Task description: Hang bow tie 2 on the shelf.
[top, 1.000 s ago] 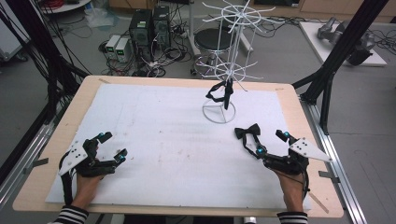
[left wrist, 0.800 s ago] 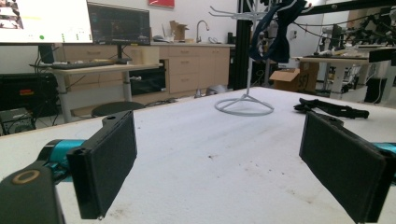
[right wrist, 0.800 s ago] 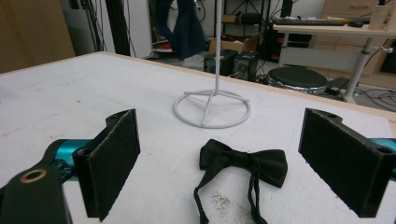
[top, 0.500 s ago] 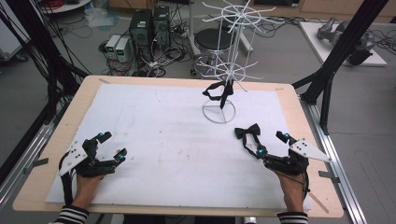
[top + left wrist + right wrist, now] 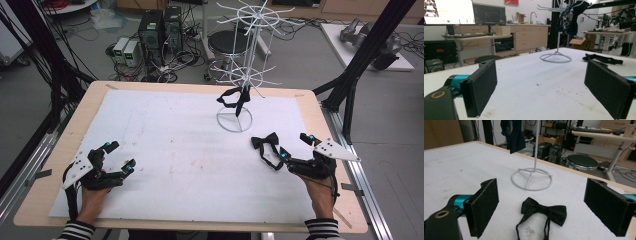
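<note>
Left claw (image 5: 120, 156) sits jaws apart on the worktop (image 5: 170, 150), a dark tie (image 5: 235, 99) hangs on the white rack (image 5: 243, 75), and a bow tie (image 5: 265, 142) lies just ahead of the wide-open right claw (image 5: 296, 147).

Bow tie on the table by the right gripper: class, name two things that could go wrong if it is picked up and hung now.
1. The bow tie trails a thin strap that may snag.
2. The white rack is light wire, already holding a dark tie; a nudge might tip it.
</note>
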A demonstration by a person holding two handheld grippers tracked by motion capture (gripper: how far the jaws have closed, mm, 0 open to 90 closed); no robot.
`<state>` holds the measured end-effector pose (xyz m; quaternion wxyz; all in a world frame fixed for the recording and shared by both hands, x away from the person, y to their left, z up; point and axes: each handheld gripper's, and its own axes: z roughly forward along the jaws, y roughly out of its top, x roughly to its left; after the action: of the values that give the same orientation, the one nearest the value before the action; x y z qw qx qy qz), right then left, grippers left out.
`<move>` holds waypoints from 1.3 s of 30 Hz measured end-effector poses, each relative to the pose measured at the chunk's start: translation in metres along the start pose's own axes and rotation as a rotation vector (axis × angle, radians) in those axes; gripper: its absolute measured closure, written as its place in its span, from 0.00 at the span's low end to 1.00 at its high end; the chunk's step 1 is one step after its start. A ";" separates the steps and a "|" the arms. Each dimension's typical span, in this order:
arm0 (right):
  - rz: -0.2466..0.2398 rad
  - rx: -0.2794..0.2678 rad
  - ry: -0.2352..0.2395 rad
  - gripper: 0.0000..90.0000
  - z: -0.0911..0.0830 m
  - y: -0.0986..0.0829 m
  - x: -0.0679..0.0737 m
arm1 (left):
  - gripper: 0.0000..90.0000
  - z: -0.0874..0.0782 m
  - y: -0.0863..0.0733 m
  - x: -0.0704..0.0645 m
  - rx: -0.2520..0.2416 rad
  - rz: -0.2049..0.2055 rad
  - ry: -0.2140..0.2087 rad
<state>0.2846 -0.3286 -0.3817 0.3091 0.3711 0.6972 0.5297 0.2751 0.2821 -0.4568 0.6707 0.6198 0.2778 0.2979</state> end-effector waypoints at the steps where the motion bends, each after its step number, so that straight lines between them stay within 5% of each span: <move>1: -0.003 0.008 0.008 0.13 0.000 0.001 -0.002 | 0.13 0.000 0.000 0.000 0.000 0.001 0.000; 20: -0.059 0.118 0.111 0.13 0.020 0.019 -0.034 | 0.13 -0.001 0.000 0.000 -0.005 -0.002 0.011; 26: -0.108 0.165 0.153 0.13 0.025 0.028 -0.041 | 0.13 -0.001 0.000 0.000 -0.004 0.001 0.012; 31: -0.227 0.223 0.206 0.13 0.033 0.036 -0.044 | 0.13 -0.001 0.000 0.000 -0.007 0.003 0.014; 39: -0.267 0.263 0.285 0.13 0.046 0.042 -0.046 | 0.13 -0.001 0.000 0.000 -0.006 0.003 0.015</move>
<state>0.3553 -0.3376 -0.3509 0.2237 0.2339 0.8399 0.4356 0.2743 0.2824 -0.4569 0.6700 0.6161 0.2808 0.3044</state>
